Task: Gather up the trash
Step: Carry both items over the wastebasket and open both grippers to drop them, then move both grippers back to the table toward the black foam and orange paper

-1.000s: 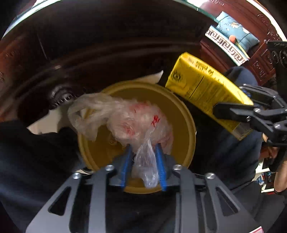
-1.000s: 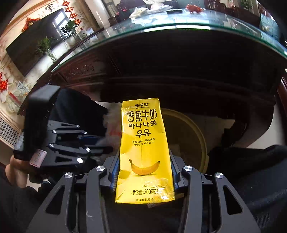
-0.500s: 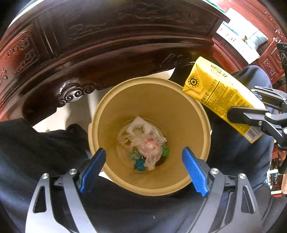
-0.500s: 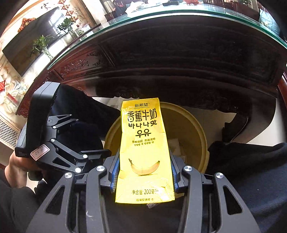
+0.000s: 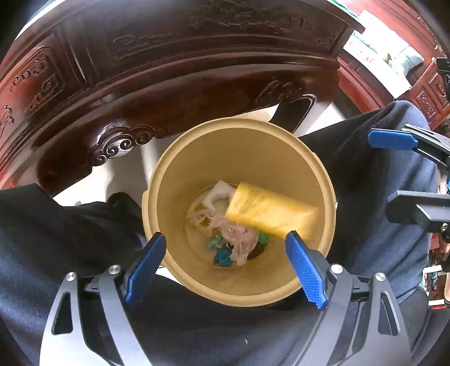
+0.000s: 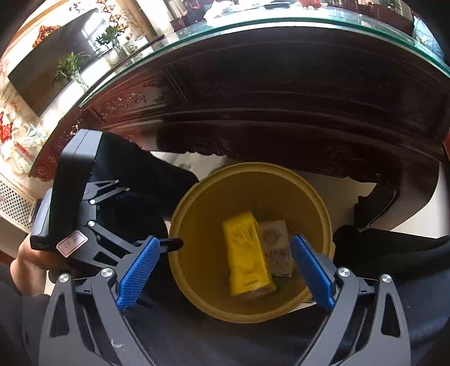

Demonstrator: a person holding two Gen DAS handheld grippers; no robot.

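**Operator:** Now, status of the right gripper (image 6: 225,277)?

**Inspector:** Jaws spread wide, nothing between them. Half a second ago they clamped the yellow milk carton (image 6: 247,253); that carton is now inside the yellow trash bin (image 6: 320,208), lying tilted toward the right side of the interior. Its outline is smeared in both views, so it may not have settled yet.

**Operator:** And the left gripper (image 5: 225,266)?

**Inspector:** Also spread apart and empty, as it was half a second ago, hovering above the near rim of the bin. The crumpled plastic bag (image 5: 239,236) it held one second ago lies at the bottom, with a white scrap (image 5: 219,192) on the far side and green and blue wrappers (image 5: 222,254) on the near side. The carton partly overlaps that pile.

**Operator:** Bin position?

**Inspector:** On the floor, between the person's dark-trousered legs (image 5: 374,180), just in front of the carved wooden table (image 5: 180,70).

**Operator:** Consequence for the task?

**Inspector:** Both carried items count as deposited. Neither gripper carries a load, so both are free to fetch further trash. Objects sit on the glass tabletop (image 6: 309,19) at the far edge; whether they are trash cannot be determined from here.
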